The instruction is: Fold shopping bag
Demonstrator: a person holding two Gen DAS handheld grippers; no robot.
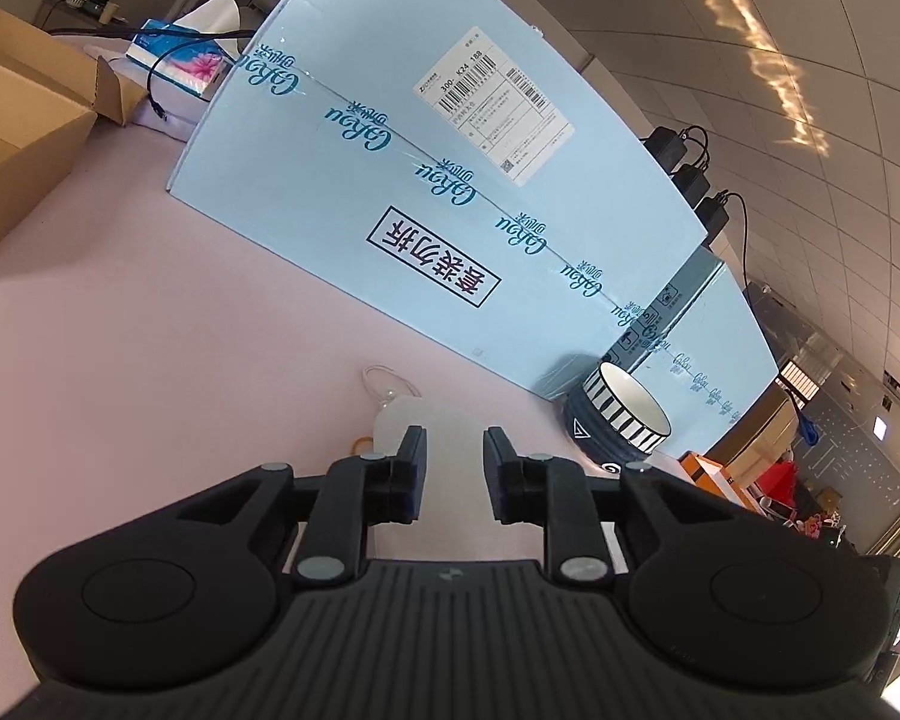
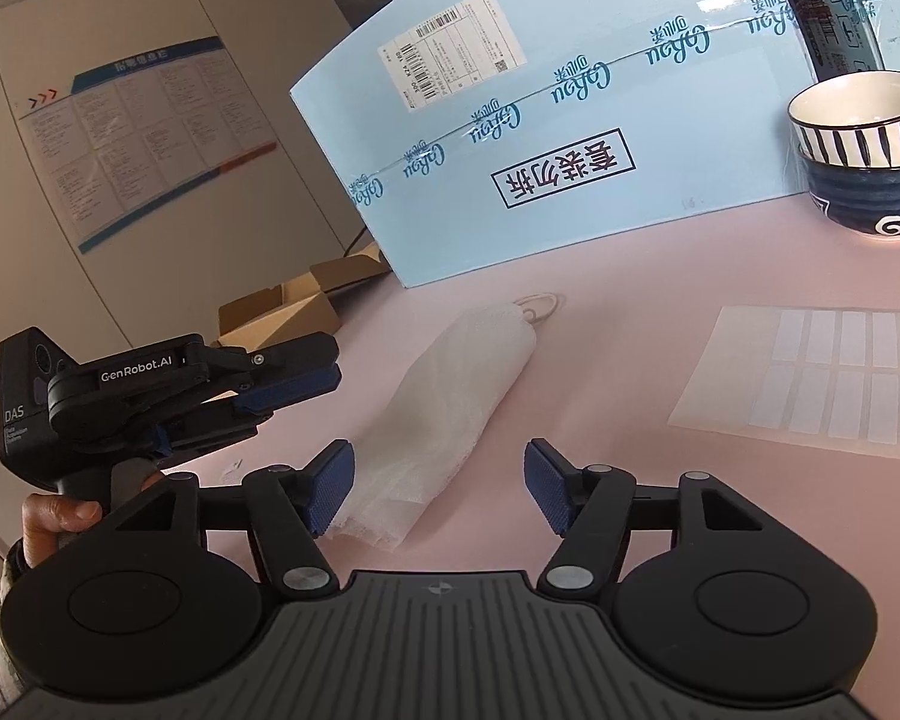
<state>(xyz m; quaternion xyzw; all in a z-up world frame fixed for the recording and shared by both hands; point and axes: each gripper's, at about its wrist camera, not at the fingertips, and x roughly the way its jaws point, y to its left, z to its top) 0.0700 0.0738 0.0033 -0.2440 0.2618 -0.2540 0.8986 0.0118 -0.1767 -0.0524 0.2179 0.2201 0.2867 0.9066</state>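
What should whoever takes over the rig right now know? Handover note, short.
Left gripper: jaws open, empty, held above the near end of the bag.
Right gripper: jaws open wide, empty, just short of the bag's near end.
Shopping bag: white, already folded into a long narrow bundle, flat on the pink table, handle loop towards the blue carton.
Stacked bowls and a label sheet lie off to its right.
Left, probably: fold the strip shorter.

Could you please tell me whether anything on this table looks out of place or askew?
Only mildly: the white mesh shopping bag lies in a loose, uneven roll, its near end frayed and its handle loop sticking out. The striped bowl stands upright beside the blue box.
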